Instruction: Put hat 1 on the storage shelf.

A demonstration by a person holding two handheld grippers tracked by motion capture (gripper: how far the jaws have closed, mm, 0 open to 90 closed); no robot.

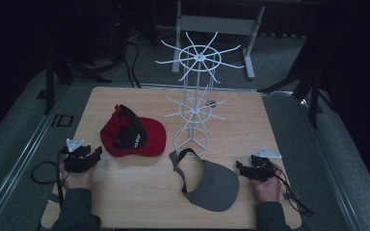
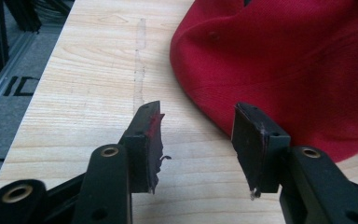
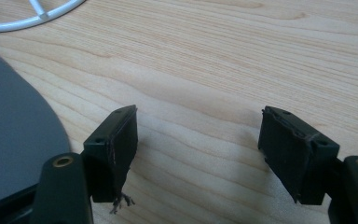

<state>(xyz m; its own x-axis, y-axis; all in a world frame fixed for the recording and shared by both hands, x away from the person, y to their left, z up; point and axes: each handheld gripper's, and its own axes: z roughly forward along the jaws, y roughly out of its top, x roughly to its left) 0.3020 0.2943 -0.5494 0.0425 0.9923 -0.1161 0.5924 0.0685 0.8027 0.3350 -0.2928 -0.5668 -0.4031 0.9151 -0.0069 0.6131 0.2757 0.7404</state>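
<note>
Red cap (image 1: 134,137) lies on the worktop (image 1: 125,202) just right of our left gripper (image 1: 96,155), fingers (image 2: 144,140) spread and empty, seemingly nearer than the right gripper (image 1: 241,168), likewise spread beside the grey visor (image 1: 212,185).

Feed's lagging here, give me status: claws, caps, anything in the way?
Left claw open, beside red cap, not touching. Right claw open, empty, next to grey visor. White rack stands behind both, bare.

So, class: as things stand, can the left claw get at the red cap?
Probably yes. The left claw stands open beside the red cap, with bare table between and nothing in the way.
</note>
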